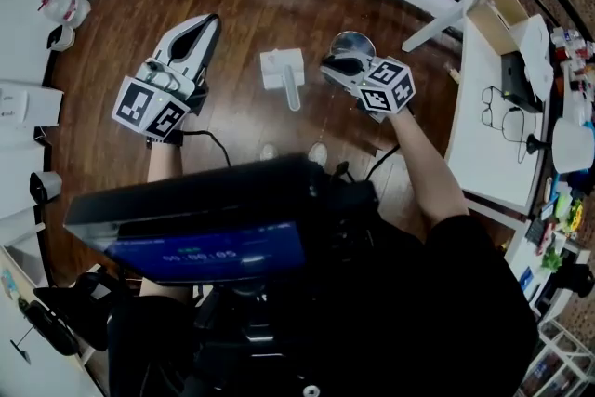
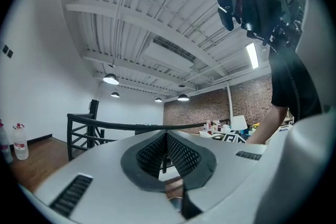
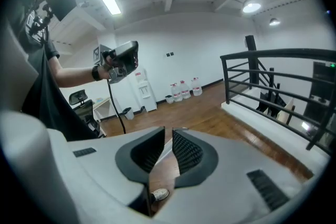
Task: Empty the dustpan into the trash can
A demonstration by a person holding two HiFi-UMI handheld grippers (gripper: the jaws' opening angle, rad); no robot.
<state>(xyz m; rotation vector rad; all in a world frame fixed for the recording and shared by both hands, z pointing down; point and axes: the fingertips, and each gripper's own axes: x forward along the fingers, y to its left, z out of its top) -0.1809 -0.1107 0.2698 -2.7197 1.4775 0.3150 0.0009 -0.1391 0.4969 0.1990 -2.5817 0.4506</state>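
the trash can (image 1: 351,43), a round shiny one, stands on the wood floor (image 1: 251,5) at the far middle, partly behind the right gripper (image 1: 328,63); what is in it cannot be made out. the dustpan (image 1: 282,68) is white and lies flat on the floor just left of the can, between the two grippers, its handle pointing near toward the person's shoes. nothing can be made out in its tray.

three clear jugs (image 3: 182,90) with red caps stand far off by the wall; their labels are too small to read. the cubes on both grippers carry black-and-white square markers. a blue screen (image 1: 223,251) on the rig at the person's chest shows pale digits that cannot be read.

the left gripper (image 1: 211,20) is held up at the left, its jaws fully together with nothing between them. the right gripper has its jaws a narrow slit apart, gripping nothing; through the slit show only the floor, a pale strip and one shoe. neither gripper touches the dustpan.
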